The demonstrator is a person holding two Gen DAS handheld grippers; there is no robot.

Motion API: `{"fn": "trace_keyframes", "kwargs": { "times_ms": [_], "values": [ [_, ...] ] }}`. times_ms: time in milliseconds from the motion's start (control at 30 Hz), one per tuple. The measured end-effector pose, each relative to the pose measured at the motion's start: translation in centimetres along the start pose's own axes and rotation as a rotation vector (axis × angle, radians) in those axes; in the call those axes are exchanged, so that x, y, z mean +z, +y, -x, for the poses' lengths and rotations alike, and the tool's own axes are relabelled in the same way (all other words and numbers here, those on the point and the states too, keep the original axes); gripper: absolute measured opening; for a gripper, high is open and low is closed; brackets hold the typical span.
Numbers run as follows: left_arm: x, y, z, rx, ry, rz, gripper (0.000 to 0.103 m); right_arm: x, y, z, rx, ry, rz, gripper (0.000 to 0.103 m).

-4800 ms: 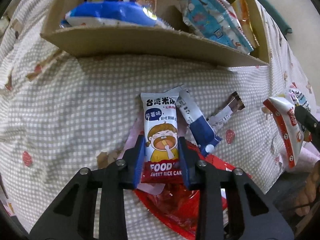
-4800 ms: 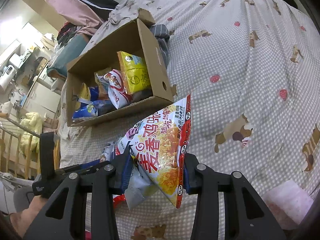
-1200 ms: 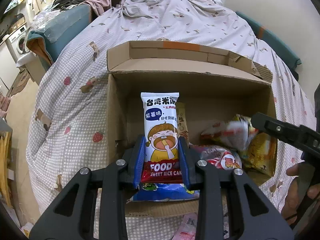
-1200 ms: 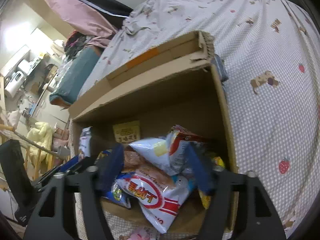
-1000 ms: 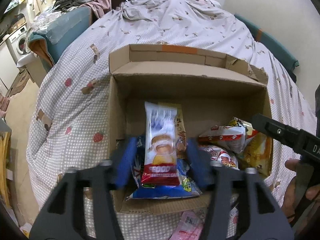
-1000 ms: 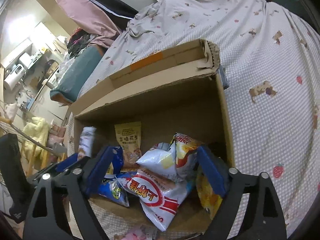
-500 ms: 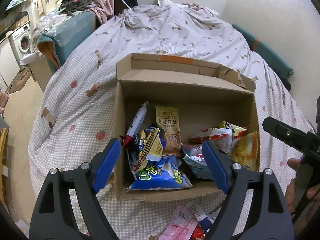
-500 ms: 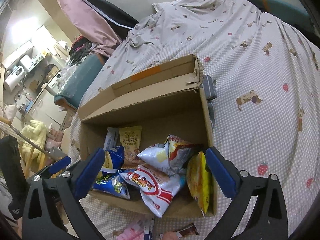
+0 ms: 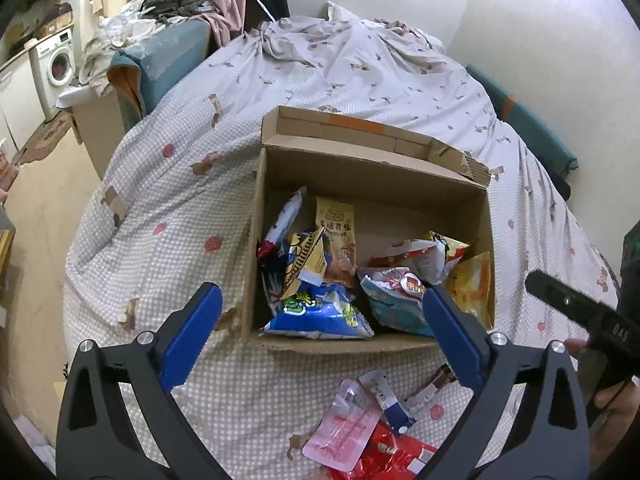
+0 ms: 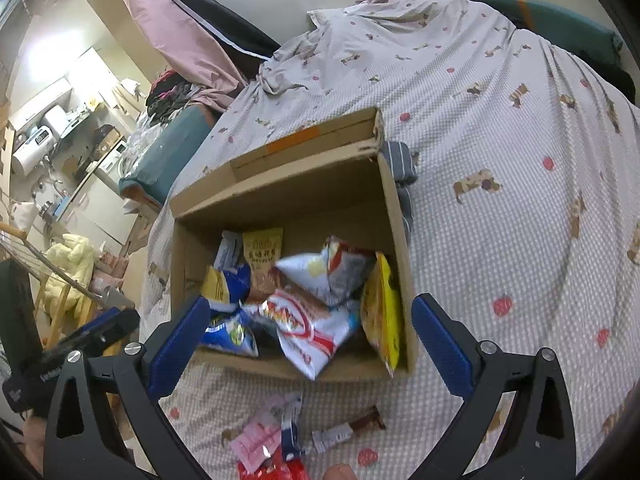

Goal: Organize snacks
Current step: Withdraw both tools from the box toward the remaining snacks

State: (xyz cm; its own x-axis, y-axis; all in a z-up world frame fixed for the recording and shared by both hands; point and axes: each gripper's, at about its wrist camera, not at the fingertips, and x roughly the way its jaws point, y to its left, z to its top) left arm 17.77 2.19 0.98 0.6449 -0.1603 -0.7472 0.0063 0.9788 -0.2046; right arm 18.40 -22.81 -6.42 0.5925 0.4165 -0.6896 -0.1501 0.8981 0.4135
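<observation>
An open cardboard box [image 9: 380, 196] [image 10: 288, 196] stands on the bed and holds several snack bags. The rice cake packet [image 9: 286, 220] [image 10: 228, 250] leans against its left wall, beside a yellow peanut packet [image 9: 336, 232]. A white and red crisps bag [image 10: 328, 268] [image 9: 416, 252] lies on top at the right. My left gripper [image 9: 320, 294] hangs above the box's near edge, its jaws opening with nothing between them. My right gripper [image 10: 310, 304] is open and empty, also above the near edge. A pink packet [image 9: 344, 432], a red packet [image 9: 384, 460] and a brown bar [image 10: 348, 430] lie loose in front of the box.
The checked bedsheet [image 9: 180, 220] slopes off to the floor on the left, where a washing machine [image 9: 56, 64] stands. A striped cloth [image 10: 400, 160] lies at the box's far right corner. A hand [image 9: 608, 396] holds the right gripper's body at the right edge.
My left gripper let go of the rice cake packet, which dropped into the box, and its jaws spread wide. Both grippers drew back and up from the box.
</observation>
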Motion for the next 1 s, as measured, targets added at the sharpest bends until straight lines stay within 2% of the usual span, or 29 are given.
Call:
{"fn": "trace_keyframes", "kwargs": {
  "times_ms": [167, 533, 1000],
  "values": [
    [-0.8, 0.1, 1.2, 0.018, -0.017, 0.015, 0.099, -2.2, 0.1, 1.3, 0.002, 0.018, 0.006, 0.103],
    [-4.0, -0.2, 2.8, 0.028, 0.007, -0.018, 0.099, -6.1, -0.4, 3.3, -0.003, 0.050, -0.023, 0.103],
    [-8.6, 0.2, 2.6, 0.044, 0.118, 0.018, 0.099, -8.7, -1.2, 3.5, -0.021, 0.103, -0.049, 0.103]
  ]
}}
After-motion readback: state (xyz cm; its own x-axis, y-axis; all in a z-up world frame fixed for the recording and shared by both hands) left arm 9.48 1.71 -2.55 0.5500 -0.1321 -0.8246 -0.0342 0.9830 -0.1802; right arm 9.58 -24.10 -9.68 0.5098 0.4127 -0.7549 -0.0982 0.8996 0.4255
